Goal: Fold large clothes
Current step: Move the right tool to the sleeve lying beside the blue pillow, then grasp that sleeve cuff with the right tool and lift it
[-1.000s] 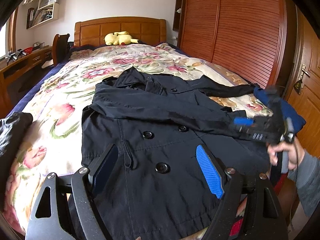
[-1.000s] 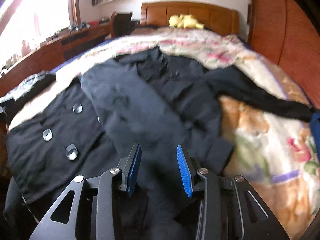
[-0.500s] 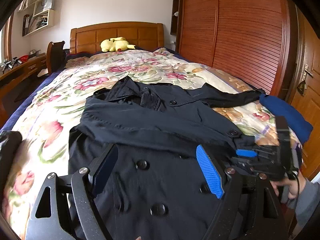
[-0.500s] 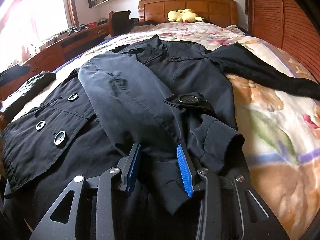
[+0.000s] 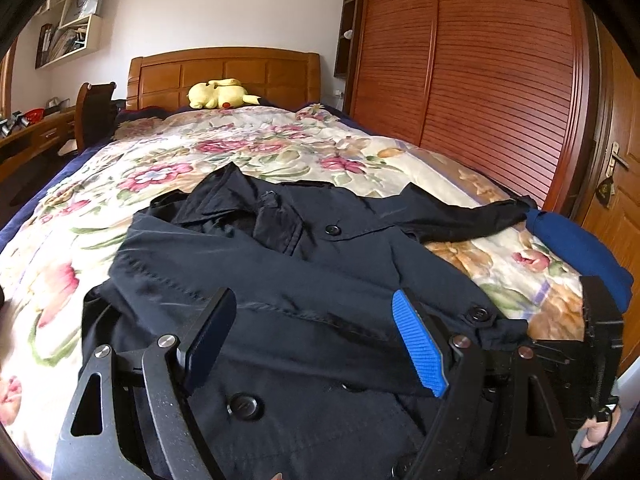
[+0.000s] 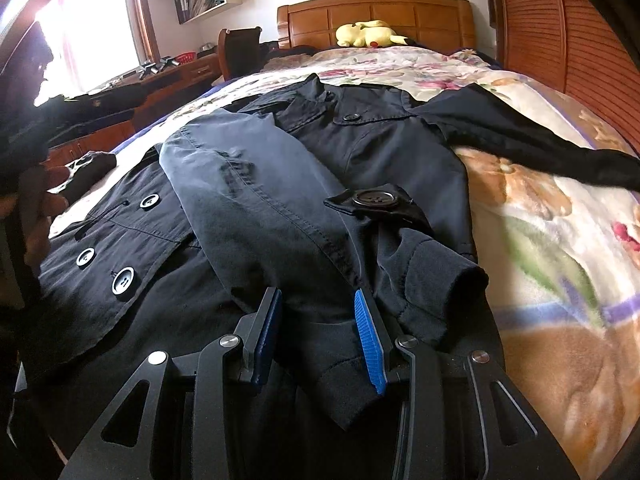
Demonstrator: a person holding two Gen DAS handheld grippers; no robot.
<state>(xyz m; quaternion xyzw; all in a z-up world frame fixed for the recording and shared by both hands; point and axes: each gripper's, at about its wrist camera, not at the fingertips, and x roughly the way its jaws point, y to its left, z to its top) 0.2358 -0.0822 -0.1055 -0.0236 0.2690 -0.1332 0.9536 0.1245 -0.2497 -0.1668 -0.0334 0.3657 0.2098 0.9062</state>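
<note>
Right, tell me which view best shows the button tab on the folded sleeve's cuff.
Right wrist view: the button tab lies large and sharp, in the middle of the frame, on the folded sleeve. Left wrist view shows it small, near the right edge.

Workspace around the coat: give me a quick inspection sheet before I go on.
Surface: floral quilt on a wooden bed.
Job's things: dark coat lying flat, one sleeve folded across the front, other sleeve spread out.
Clutter: blue garment at bed edge; yellow plush by headboard.
Grippers: left gripper open, empty; right gripper open over the coat.
Cables: nothing seen.
Surroundings: wardrobe, desk.
</note>
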